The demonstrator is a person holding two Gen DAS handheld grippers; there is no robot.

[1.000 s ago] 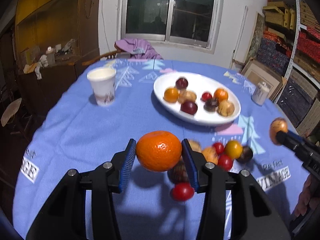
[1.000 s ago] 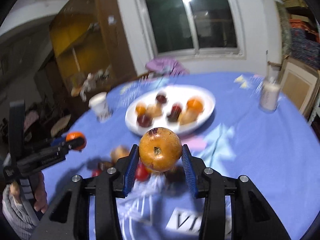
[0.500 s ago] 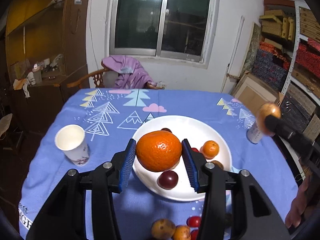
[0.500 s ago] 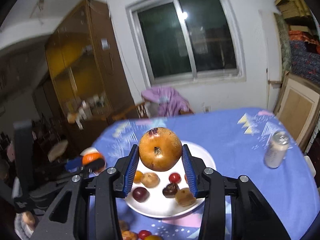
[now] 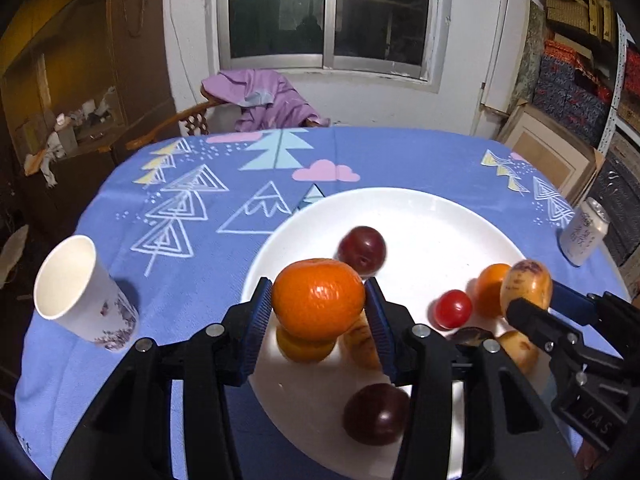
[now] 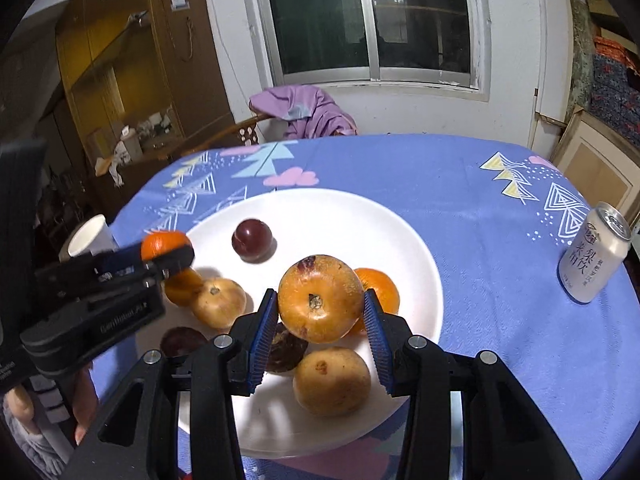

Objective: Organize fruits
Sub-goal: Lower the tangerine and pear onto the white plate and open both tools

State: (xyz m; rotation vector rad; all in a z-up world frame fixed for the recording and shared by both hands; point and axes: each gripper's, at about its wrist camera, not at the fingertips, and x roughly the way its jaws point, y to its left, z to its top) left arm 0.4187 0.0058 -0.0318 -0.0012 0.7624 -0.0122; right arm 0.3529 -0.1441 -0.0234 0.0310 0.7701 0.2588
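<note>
Both grippers hold fruit above the plate [image 5: 420, 208].

Right tongs [image 6: 320, 316] around yellow-brown fruit [image 6: 320, 298] above white plate [image 6: 408, 240]

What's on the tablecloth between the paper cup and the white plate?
Nothing: in the left wrist view, only bare blue tablecloth lies between paper cup and plate.

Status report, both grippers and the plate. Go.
Left gripper shut on tangerine. Right gripper shut on passion fruit. Both above plate, fruit beneath.
</note>
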